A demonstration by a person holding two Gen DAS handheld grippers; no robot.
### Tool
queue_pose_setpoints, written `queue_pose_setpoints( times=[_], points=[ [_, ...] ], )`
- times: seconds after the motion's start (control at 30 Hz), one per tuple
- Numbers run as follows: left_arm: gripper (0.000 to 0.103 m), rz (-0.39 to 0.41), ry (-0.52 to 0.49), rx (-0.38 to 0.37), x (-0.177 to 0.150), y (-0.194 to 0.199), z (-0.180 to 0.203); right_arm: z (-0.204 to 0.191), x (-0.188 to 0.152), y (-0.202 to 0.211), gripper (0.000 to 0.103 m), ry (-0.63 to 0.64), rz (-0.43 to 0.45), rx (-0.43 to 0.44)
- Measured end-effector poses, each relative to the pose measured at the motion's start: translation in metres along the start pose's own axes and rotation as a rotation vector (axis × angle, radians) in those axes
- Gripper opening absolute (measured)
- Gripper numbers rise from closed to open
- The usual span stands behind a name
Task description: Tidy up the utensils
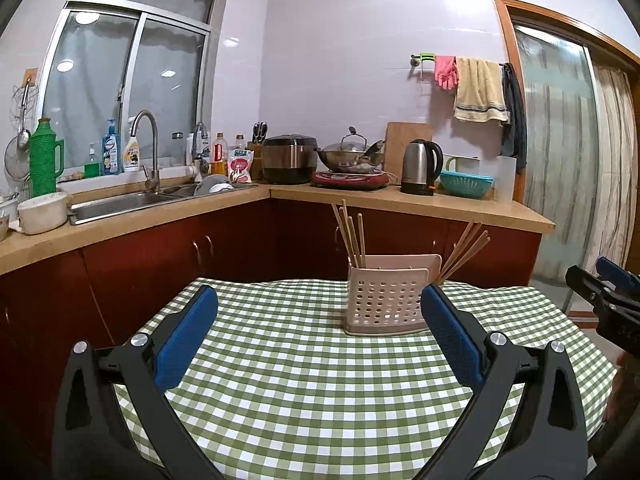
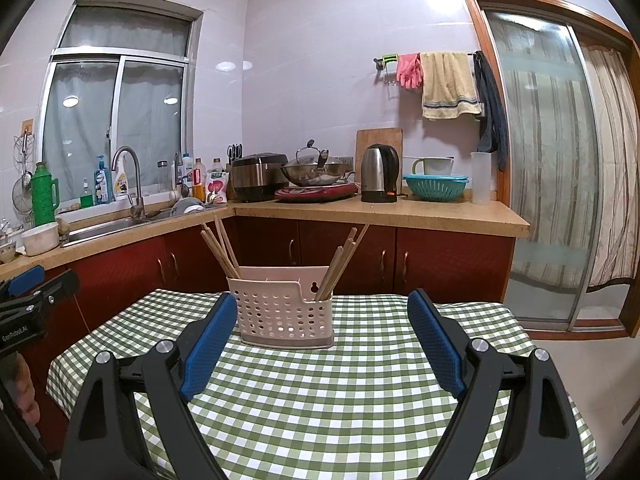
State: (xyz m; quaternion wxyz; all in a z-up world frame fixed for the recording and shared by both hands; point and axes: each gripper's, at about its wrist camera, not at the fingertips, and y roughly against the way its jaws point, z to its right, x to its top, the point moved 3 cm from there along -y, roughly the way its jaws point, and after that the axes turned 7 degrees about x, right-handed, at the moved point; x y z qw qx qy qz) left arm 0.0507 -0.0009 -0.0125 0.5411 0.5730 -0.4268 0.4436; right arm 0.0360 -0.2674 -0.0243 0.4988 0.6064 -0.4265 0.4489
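A pale perforated plastic utensil holder (image 2: 286,314) stands upright at mid-frame on the green checked tablecloth (image 2: 320,400). Wooden chopsticks (image 2: 222,250) lean left from its left end; a second bundle (image 2: 340,260) leans right from its right compartment.

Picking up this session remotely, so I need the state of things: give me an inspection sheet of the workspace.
Surface: table under green checked cloth, bare apart from the holder.
Job's things: pink perforated utensil holder upright; chopsticks in its left end, more chopsticks in its right end.
Clutter: nothing seen on the table.
Grippers: left gripper and right gripper both open, empty, short of the holder.
Cables: nothing seen.
Surroundings: kitchen counter with kettle, wok, sink.
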Motion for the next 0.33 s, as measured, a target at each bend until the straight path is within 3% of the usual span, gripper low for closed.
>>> queue_pose_setpoints(
  times=[0.17, 0.33],
  points=[
    [0.099, 0.0, -0.024, 0.019, -0.003, -0.011, 0.003, 0.004, -0.003, -0.007, 0.084, -0.005, -0.013, -0.002],
    [0.099, -0.093, -0.038, 0.072, -0.015, -0.051, -0.004, 0.021, -0.009, -0.022, 0.085, -0.016, -0.04, -0.032]
  ],
)
